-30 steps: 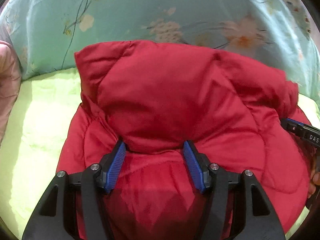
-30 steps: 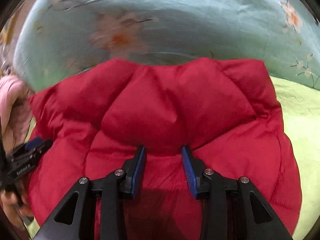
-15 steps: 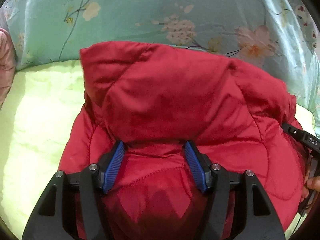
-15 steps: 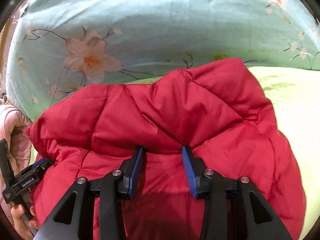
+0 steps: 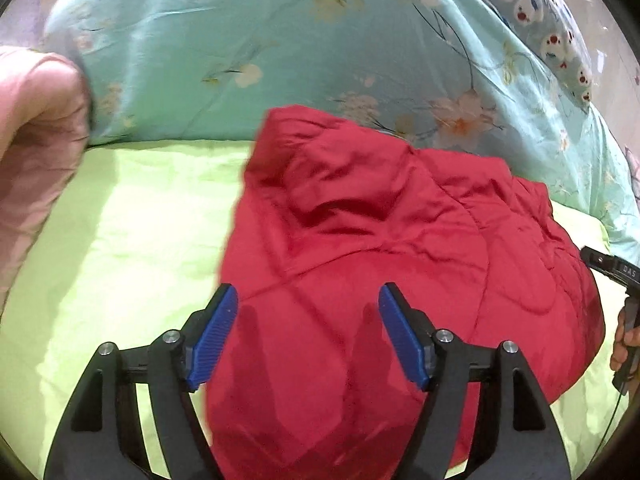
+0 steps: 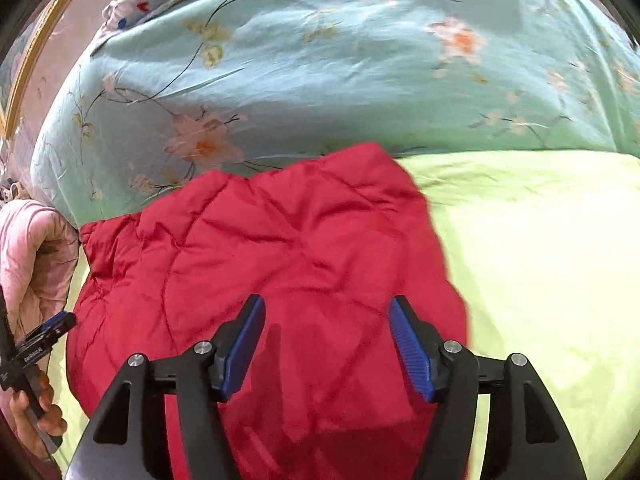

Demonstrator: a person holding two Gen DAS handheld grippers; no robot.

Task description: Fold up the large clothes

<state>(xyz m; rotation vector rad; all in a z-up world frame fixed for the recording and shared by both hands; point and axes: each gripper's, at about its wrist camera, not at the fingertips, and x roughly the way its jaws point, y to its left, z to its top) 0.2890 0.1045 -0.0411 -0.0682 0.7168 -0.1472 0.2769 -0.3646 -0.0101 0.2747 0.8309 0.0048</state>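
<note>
A red quilted puffer jacket (image 5: 380, 248) lies folded in a thick bundle on the light green bedsheet (image 5: 132, 220); it fills the middle of the right wrist view too (image 6: 260, 264). My left gripper (image 5: 306, 320) hovers above the jacket's near left part, its jaws opening, blue pads apart with nothing pinched between them. My right gripper (image 6: 324, 334) hangs over the jacket's near right part, jaws also opening, pads clear of the fabric. Each gripper shows at the edge of the other's view, held by a hand (image 6: 36, 412).
A teal floral quilt (image 5: 280, 52) is piled along the far side of the bed, with a patterned pillow (image 5: 532, 12) behind it. A pink garment (image 5: 36, 140) lies at the left edge. Bare green sheet (image 6: 540, 260) spreads on both sides of the jacket.
Both grippers let go of the jacket's folded edge, opened wider and drew back and upward. The released fold now lies flat on the bundle, and more sheet and quilt show.
</note>
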